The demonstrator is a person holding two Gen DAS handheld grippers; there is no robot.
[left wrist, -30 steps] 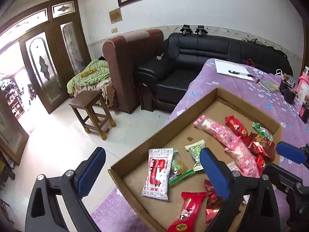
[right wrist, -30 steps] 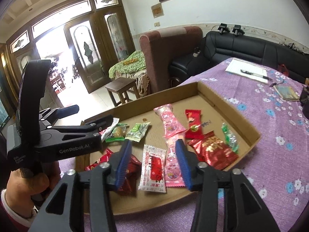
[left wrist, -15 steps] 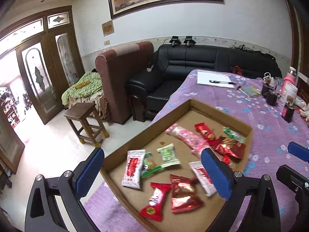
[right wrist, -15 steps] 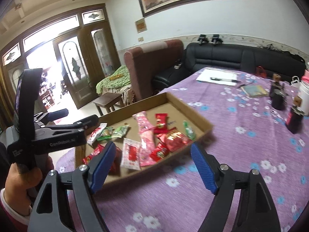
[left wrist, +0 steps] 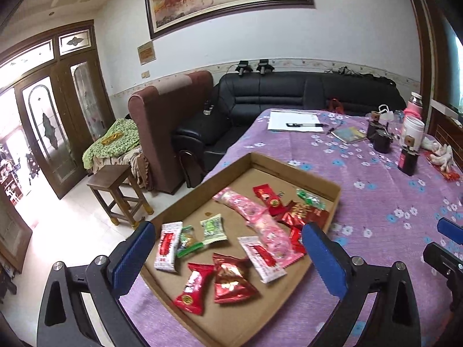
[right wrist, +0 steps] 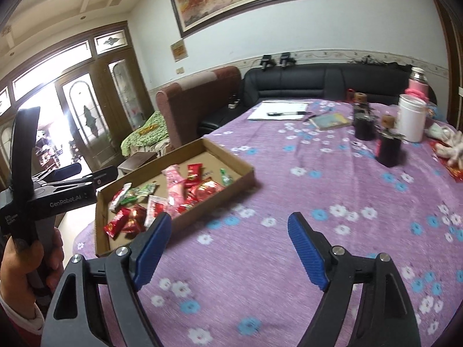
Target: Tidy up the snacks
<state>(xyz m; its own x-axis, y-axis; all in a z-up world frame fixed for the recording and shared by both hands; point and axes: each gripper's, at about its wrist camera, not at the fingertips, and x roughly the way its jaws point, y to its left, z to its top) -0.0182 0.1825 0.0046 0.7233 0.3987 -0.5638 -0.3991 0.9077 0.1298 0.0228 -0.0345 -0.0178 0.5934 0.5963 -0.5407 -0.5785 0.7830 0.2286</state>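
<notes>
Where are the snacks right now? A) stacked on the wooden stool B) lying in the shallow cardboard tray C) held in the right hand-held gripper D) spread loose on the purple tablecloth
B: the wrapped snacks all lie inside the cardboard tray, and the right hand-held gripper is open over bare tablecloth.

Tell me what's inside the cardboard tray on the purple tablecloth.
The cardboard tray holds loose wrapped snacks: a long pink packet, red foil packets, white-and-red packets and green candies. Overlapping wrappers hide whatever lies beneath them.
</notes>
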